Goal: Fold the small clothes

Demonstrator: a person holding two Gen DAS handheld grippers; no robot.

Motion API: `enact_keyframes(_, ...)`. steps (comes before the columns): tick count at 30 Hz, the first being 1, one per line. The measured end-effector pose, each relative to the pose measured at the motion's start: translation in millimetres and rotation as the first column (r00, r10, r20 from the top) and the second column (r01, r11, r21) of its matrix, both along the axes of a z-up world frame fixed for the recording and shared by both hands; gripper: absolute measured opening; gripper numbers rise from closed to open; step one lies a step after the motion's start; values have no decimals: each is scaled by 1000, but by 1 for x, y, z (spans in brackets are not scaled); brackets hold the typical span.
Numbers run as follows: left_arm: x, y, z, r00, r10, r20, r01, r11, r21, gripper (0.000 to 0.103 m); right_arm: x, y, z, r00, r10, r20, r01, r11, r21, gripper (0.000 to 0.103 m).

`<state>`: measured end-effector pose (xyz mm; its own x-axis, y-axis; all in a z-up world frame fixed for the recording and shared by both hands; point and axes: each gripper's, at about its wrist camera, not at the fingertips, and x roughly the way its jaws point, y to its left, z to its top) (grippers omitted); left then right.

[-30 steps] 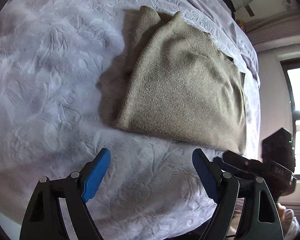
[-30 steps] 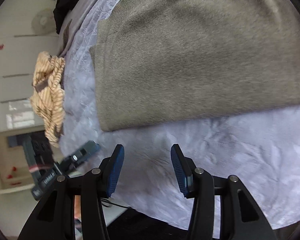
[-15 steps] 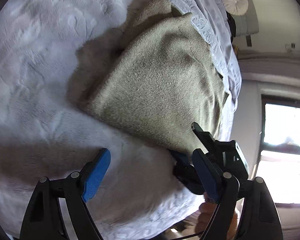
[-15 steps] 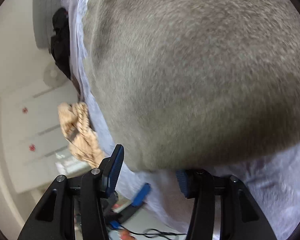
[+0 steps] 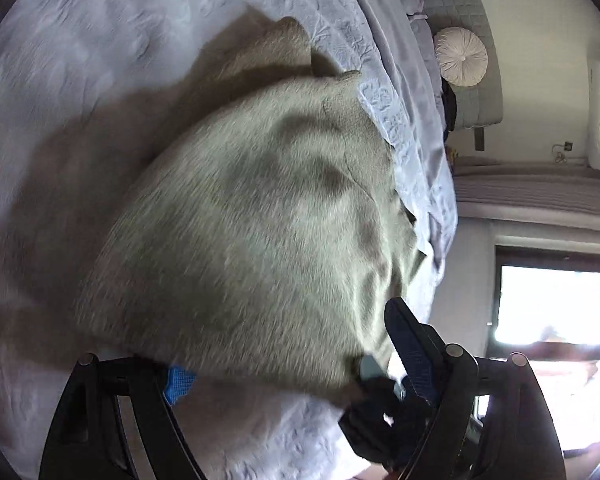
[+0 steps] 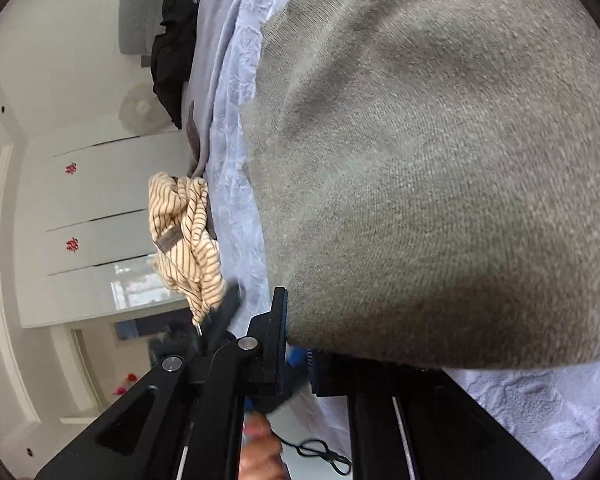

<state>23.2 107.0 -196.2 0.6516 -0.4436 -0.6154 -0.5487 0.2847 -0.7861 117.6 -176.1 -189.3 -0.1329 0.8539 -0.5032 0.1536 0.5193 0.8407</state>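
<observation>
The right hand-held gripper [image 6: 298, 354] is now closing on the near corner of the folded sweater [image 6: 440, 180]. A second ago it stood clear and half open. The left hand-held gripper [image 5: 288, 364], jaws wide, straddles the near edge ungripped. The sweater lies on the bed [image 5: 100, 40], ready for another fold.

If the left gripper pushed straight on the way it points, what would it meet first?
Most likely the grey-green knit garment: its near hem already lies between the open jaws of the left gripper, over the left pad. Behind it is only the pale bedspread. Motion blur leaves the depth uncertain.
</observation>
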Motion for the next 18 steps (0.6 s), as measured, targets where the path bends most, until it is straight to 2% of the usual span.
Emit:
enact_keyframes(4, 14, 5, 5, 1000, -3, -26, 6, 993, 122, 83, -8, 1, -10, 1000, 24, -15, -24, 1000, -17, 9)
enact_keyframes(5, 16, 6, 8, 999, -4, -39, 11, 986, 164, 75, -9, 0, -12, 999, 30, -20, -30, 999, -20, 9)
enact_keyframes(7, 18, 7, 5, 997, -25, -70, 40, 973, 226, 52, -11, -1, -14, 999, 46, -22, -47, 998, -30, 9)
enact_keyframes(8, 22, 7, 3, 994, -45, -101, 70, 963, 259, 28, -11, 0, -15, 998, 54, -21, -55, 998, -35, 9)
enact_keyframes(9, 24, 7, 1, 991, -60, -119, 91, 956, 279, 19, -11, 2, -16, 998, 63, -20, -64, 997, -40, 9)
enact_keyframes(12, 24, 4, 6, 989, -87, -122, 126, 925, 360, 14, -11, 8, -13, 993, 121, -20, -122, 990, -68, 9)
enact_keyframes(13, 23, -1, 12, 986, -109, -129, 154, 896, 417, 14, -11, 9, -11, 988, 154, -16, -155, 984, -85, 11)
enact_keyframes(14, 25, -8, 21, 980, -143, -139, 193, 848, 493, 14, -9, 9, -7, 983, 184, -14, -185, 977, -106, 13)
enact_keyframes(15, 25, -14, 27, 975, -166, -147, 220, 813, 540, 14, -9, 9, -2, 976, 216, -10, -216, 967, -135, 13)
enact_keyframes(16, 27, -23, 33, 967, -197, -160, 254, 760, 598, 14, -8, 7, 5, 968, 252, 0, -248, 954, -168, 13)
enact_keyframes(18, 30, -31, 39, 957, -231, -175, 288, 700, 653, 14, -2, 10, 20, 956, 293, 30, -280, 936, -214, 13)
